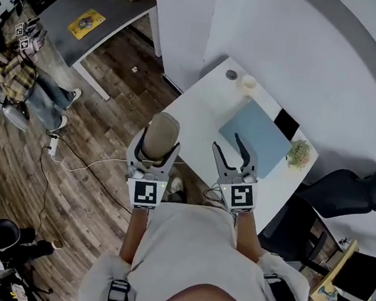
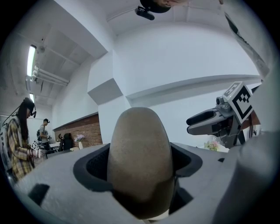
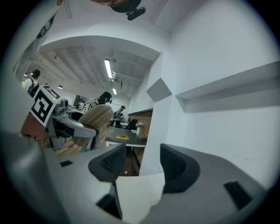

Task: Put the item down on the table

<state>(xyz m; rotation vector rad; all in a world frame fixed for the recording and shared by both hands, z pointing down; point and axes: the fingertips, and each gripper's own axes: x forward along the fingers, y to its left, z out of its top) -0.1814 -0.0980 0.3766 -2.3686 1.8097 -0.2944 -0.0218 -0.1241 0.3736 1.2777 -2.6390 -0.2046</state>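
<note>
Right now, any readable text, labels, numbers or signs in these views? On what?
No readable words or numbers anywhere.
Left marker on the left hand-held gripper: black-and-white squares, no letters.
Right marker on the right hand-held gripper: same.
Brown oval item in the left hand-held gripper: no print.
Yellow sheet on the grey desk: print too small to read.

I see the white table mid-frame, carrying a blue mat, a cup, a plant and a black pad.
</note>
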